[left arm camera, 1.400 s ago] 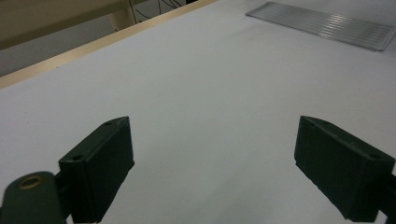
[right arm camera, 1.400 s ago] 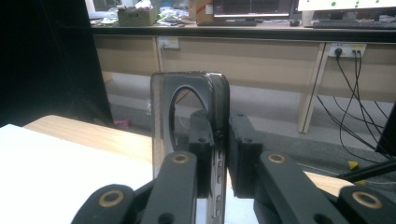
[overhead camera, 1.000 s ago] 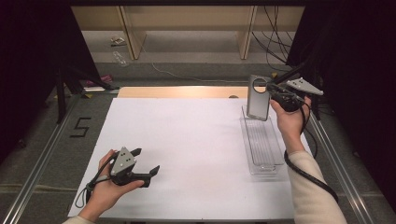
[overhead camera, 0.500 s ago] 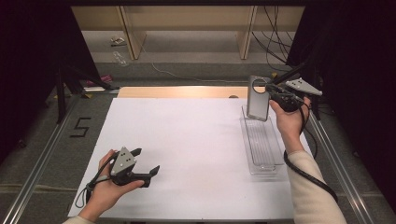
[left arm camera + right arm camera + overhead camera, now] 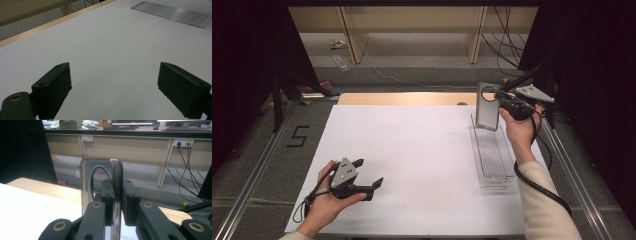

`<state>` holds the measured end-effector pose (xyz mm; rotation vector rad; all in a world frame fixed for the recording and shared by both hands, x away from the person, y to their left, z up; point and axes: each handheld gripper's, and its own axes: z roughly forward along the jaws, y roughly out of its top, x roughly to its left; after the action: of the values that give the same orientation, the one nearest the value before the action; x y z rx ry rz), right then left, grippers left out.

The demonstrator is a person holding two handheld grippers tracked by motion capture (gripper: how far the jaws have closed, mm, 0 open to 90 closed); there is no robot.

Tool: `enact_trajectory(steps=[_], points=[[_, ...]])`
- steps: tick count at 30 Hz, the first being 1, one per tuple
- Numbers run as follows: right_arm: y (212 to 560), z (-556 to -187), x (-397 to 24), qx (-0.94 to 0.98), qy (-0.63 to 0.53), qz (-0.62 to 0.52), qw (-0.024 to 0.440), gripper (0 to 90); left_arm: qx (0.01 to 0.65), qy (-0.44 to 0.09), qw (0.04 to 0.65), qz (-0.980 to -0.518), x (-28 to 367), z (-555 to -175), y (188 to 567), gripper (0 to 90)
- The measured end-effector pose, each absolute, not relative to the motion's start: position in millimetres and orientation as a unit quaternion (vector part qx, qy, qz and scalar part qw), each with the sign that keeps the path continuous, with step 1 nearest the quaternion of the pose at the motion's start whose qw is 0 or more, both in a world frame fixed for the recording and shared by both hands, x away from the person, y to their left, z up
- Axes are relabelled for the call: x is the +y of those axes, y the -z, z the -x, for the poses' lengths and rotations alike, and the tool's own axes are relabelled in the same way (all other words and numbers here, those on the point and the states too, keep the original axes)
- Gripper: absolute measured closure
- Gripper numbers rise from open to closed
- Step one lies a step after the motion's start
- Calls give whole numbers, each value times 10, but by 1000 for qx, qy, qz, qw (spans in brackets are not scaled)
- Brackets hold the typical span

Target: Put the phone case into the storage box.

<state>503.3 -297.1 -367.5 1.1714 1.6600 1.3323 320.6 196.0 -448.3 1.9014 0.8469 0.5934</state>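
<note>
My table's white cover [image 5: 412,150] looks like matt paper or board, smooth and unmarked. Past its far edge I see a strip of pale wood [image 5: 402,98], lightly satin. On the cover's right side lies a clear plastic tray [image 5: 490,155], glossy, with fine ribs along its floor. Above the tray's far end my right gripper [image 5: 501,95] clamps a phone case [image 5: 487,106] that reads as smooth, translucent grey plastic with a shiny edge. My left gripper [image 5: 368,174], near the cover's front edge, has matt black plastic jaws with faintly textured faces and brass-coloured pivot rings. My sleeve [image 5: 544,205] beside the tray is soft cream cloth.
</note>
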Motion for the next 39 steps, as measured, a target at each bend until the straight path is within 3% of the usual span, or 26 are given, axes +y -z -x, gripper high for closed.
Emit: enact_trajectory(steps=[39], points=[[3809, -5185, -2939, 660, -485, -463, 339, 820, 343, -238, 472, -777, 1943, -3212, 4484, 114]])
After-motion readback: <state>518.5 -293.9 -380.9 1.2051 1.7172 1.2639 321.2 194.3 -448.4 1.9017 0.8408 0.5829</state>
